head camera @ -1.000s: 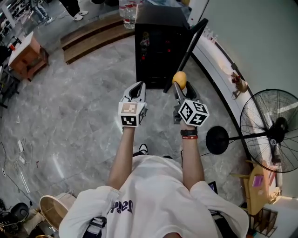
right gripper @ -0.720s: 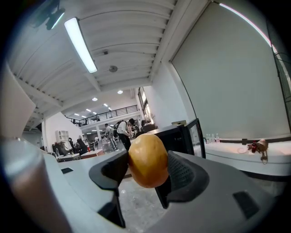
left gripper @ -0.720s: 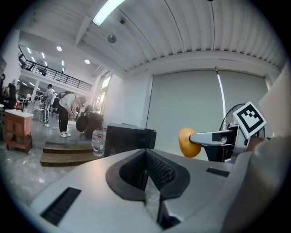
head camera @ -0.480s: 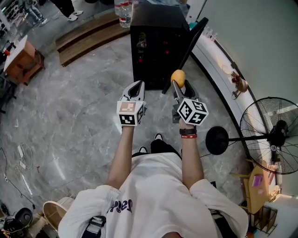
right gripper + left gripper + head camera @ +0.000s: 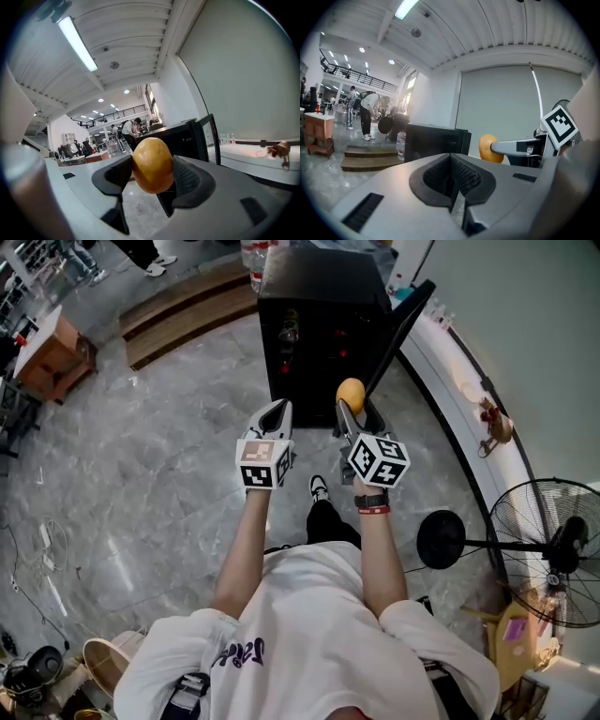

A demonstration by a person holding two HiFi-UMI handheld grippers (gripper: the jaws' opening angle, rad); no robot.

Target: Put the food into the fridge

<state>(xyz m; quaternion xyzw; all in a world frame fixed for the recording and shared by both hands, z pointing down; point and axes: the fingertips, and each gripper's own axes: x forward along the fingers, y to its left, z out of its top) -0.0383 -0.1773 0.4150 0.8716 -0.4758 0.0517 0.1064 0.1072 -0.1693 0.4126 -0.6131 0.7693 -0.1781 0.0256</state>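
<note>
My right gripper is clamped on a yellow fruit, which stands with its long axis upright between the two pads. The black fridge lies straight ahead of those jaws and a little lower. Its door is swung open on the right, so the dark opening faces me. My left gripper is just beside the right one, jaws together on nothing. I judge the right hand better placed to push the fruit forward onto a shelf.

A large open hall, like a lab or workshop: grey polished floor, high ribbed ceiling with a tube lamp, an upper gallery railing, people working far behind, loose cables.
</note>
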